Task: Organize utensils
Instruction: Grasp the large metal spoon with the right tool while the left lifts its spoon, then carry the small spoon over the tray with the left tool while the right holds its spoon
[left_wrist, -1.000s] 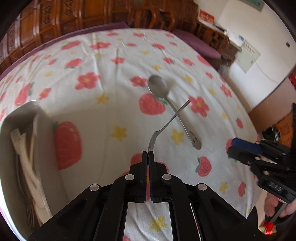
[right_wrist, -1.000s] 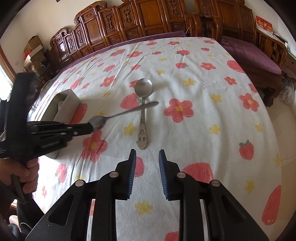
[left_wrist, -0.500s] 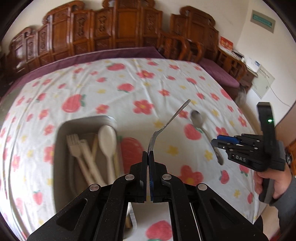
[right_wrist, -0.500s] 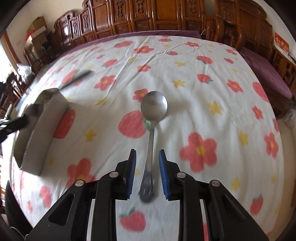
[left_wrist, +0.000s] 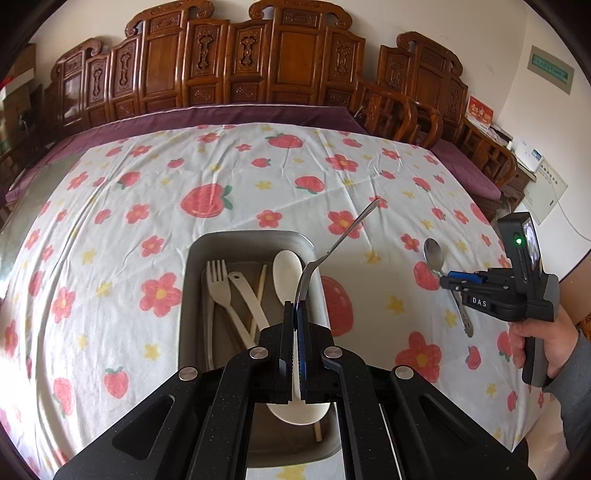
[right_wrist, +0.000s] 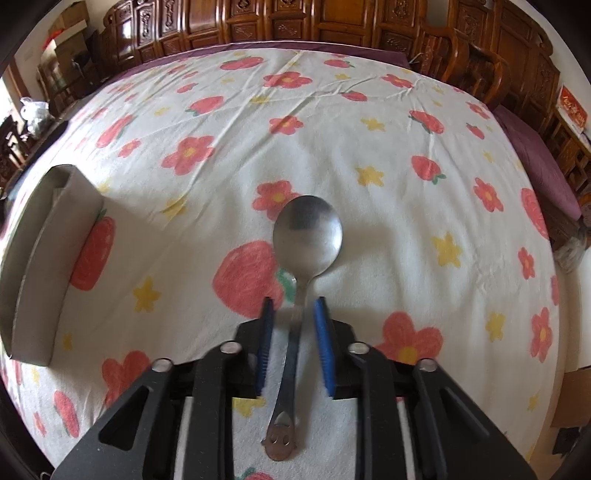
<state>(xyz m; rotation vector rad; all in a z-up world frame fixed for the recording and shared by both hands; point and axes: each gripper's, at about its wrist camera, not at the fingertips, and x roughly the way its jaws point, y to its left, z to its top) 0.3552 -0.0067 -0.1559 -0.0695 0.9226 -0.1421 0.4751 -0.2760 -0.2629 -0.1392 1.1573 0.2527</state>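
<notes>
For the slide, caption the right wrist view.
Open right gripper straddles a metal spoon lying on the flowered tablecloth.

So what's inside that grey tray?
The grey tray holds a cream fork, a cream knife, a big cream spoon and wooden chopsticks. The left gripper hides the tray's near end.

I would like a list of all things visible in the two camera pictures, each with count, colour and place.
metal fork: one, silver, held above the tray
metal spoon: one, silver, on the cloth
tray: one, grey, on the cloth
plastic cutlery: several pieces, cream, inside the tray
tablecloth: one, white with red flowers and strawberries
wooden chairs: several, brown, behind the table
left tool: shut on the metal fork
right tool: open, straddling the spoon handle
</notes>
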